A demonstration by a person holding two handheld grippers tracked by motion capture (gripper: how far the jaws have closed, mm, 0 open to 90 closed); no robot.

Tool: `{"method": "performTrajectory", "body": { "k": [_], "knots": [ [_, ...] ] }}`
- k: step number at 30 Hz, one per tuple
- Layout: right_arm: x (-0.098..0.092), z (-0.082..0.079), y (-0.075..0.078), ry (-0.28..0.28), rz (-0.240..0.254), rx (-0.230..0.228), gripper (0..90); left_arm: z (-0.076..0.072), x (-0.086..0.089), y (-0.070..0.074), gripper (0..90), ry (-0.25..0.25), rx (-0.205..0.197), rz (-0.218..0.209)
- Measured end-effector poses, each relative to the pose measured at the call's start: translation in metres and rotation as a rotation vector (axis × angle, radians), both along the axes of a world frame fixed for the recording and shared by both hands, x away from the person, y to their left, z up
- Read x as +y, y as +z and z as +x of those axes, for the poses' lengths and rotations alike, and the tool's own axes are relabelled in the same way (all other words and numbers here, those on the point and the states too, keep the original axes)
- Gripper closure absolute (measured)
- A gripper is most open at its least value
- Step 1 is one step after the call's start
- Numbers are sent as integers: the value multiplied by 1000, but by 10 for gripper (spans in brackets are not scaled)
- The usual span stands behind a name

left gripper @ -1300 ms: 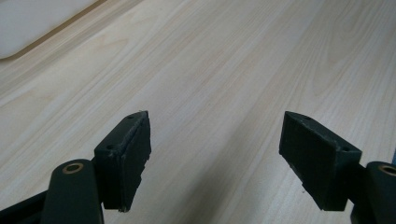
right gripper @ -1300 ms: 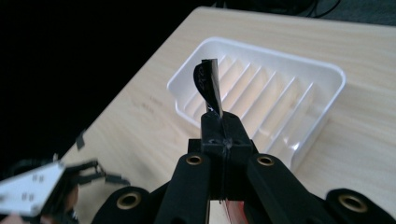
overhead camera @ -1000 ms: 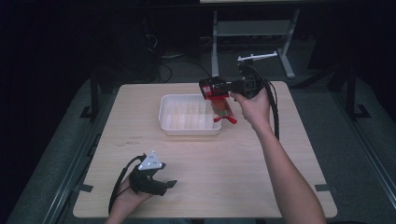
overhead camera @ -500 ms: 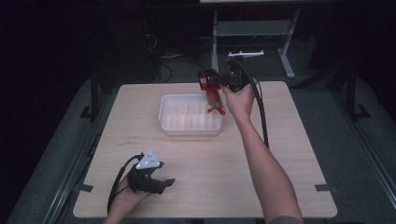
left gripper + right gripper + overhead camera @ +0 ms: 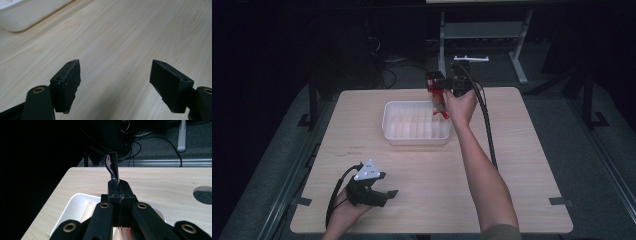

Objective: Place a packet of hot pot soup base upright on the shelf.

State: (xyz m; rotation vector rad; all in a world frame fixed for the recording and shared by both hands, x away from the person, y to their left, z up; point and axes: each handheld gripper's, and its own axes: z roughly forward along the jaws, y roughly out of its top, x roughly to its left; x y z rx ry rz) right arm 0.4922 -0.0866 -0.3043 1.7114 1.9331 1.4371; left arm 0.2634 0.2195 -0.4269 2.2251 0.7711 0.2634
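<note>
Now your right gripper [image 5: 438, 95] has swung further back over the far right corner of the white tray [image 5: 388, 131], its jaws pinched tight on a thin red packet [image 5: 111, 167] that stands up from them. You seem to be lining up a drop into the tray. Mind the far table [image 5: 522, 165] edge just beyond. Your left gripper [image 5: 384, 192] rests near the front edge, jaws wide and holding nothing, with bare wood all round it
</note>
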Motion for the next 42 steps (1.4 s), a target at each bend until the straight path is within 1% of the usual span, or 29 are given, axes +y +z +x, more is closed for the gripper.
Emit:
{"method": "performTrajectory", "body": {
  "k": [5,6,7,9,15,17,20,22,24,27,30,32,37,42],
  "knots": [
    [5,0,-11,-35,-20,-14,893,0,2,1,243,5,-6,-6],
    [5,0,-11,-35,-20,-14,893,0,2,1,243,5,-6,-6],
    [7,0,-15,-47,-27,-16,894,0,2,1,243,6,-7,-8],
    [9,0,-18,-56,-42,-14,893,0,2,0,243,7,-8,-5],
    [14,0,-27,-81,-9,-7,892,0,2,0,243,9,-7,-1],
    [18,0,-32,-84,-19,-5,890,0,2,0,243,10,-8,0],
    [19,-1,-34,-87,-15,-2,890,0,2,0,243,10,-9,5],
    [19,-3,-37,-89,5,6,889,0,1,-1,243,8,-5,7],
    [20,-5,-37,-83,1,5,881,0,1,-1,243,6,-8,6],
    [23,-8,-37,-71,-18,-2,865,0,1,-1,243,6,-10,7],
    [24,-10,-40,-47,-26,11,841,-1,1,-1,243,6,-8,10],
    [24,-11,-42,-29,-29,24,826,0,1,-1,243,9,-9,4],
    [27,-17,-48,3,-79,26,828,0,2,-1,243,12,-6,10],
    [27,-21,-49,17,-101,27,826,-1,1,-1,243,12,-5,8]
  ]
}}
